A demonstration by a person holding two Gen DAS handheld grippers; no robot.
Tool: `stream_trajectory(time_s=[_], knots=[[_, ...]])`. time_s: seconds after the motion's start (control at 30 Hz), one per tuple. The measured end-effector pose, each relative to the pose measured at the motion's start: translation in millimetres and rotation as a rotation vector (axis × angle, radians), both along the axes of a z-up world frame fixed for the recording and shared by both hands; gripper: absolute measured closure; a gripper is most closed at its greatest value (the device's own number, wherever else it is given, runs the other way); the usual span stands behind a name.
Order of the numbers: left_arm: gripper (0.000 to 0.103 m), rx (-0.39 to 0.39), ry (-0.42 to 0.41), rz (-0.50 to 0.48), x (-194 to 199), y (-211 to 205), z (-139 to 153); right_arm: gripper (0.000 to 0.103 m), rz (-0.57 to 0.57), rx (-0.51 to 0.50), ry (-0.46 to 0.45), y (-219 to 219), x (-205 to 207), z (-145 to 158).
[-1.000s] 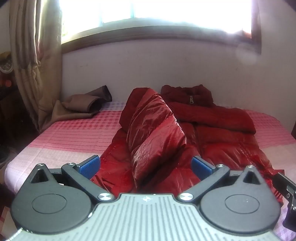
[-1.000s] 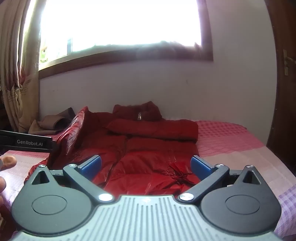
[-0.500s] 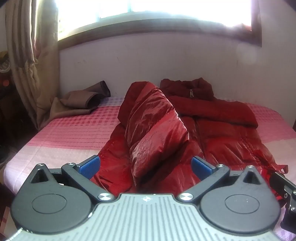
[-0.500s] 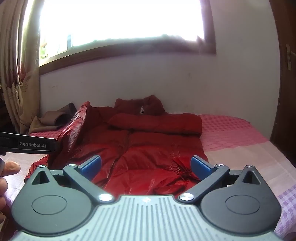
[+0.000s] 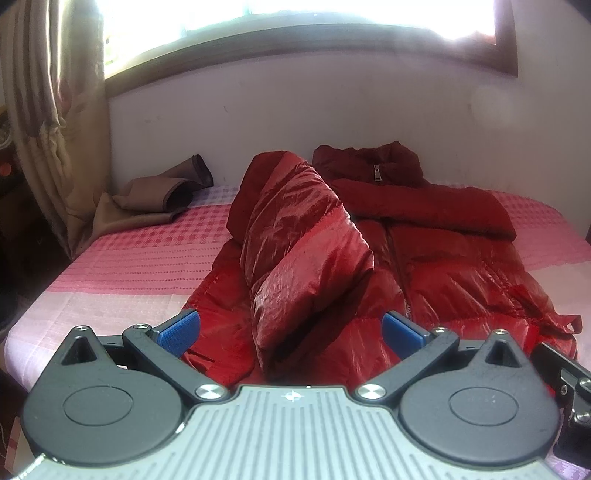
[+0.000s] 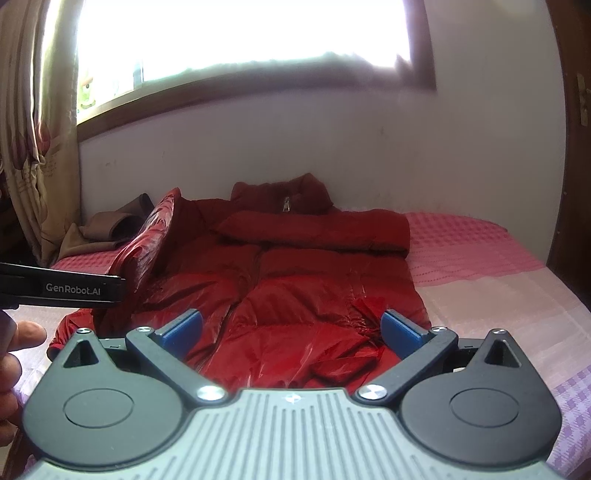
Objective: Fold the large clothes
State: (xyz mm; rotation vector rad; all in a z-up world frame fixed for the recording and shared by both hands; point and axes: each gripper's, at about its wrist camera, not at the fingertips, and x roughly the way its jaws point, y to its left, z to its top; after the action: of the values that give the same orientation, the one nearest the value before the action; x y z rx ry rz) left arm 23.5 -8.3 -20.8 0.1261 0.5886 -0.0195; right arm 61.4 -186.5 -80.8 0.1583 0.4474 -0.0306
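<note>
A bed (image 5: 110, 266) with a pink checked cover is filling both views, sitting under a bright window (image 6: 240, 33). A red puffer jacket (image 5: 443, 273) is lying front up across the middle of the bed, collar toward the wall and hem toward the cameras. One sleeve (image 6: 317, 230) is lying folded across the chest. The other sleeve (image 5: 303, 251) is standing up in a puffy ridge on the jacket's left side, not yet flattened. A brown garment (image 5: 155, 199) is lying near the wall by a curtain (image 5: 48, 110), well apart from the jacket.

The step in hand looks like a fold of the hem end toward the collar. To do it well, each gripper should be taking a hem corner, pinching through the whole padded layer, and the raised sleeve should be pressed flat first so it is not trapped in a lump.

The left gripper (image 5: 290, 328) is hovering level just short of the hem, pointing along the jacket, its jaws spread wide and holding nothing. The right gripper (image 6: 291, 326) is hovering alongside in the same pose, jaws also wide apart and empty. A hand (image 6: 14, 354) is showing at the right view's left edge.
</note>
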Motion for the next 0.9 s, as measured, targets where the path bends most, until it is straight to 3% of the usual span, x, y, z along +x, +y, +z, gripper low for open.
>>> stream_trajectory(time_s=[0.9], knots=[[0.0, 0.02, 0.031, -0.005, 10.0, -4.6, -11.5, 0.0, -0.016, 0.024, 0.043, -2.3, 9.5, -11.0]])
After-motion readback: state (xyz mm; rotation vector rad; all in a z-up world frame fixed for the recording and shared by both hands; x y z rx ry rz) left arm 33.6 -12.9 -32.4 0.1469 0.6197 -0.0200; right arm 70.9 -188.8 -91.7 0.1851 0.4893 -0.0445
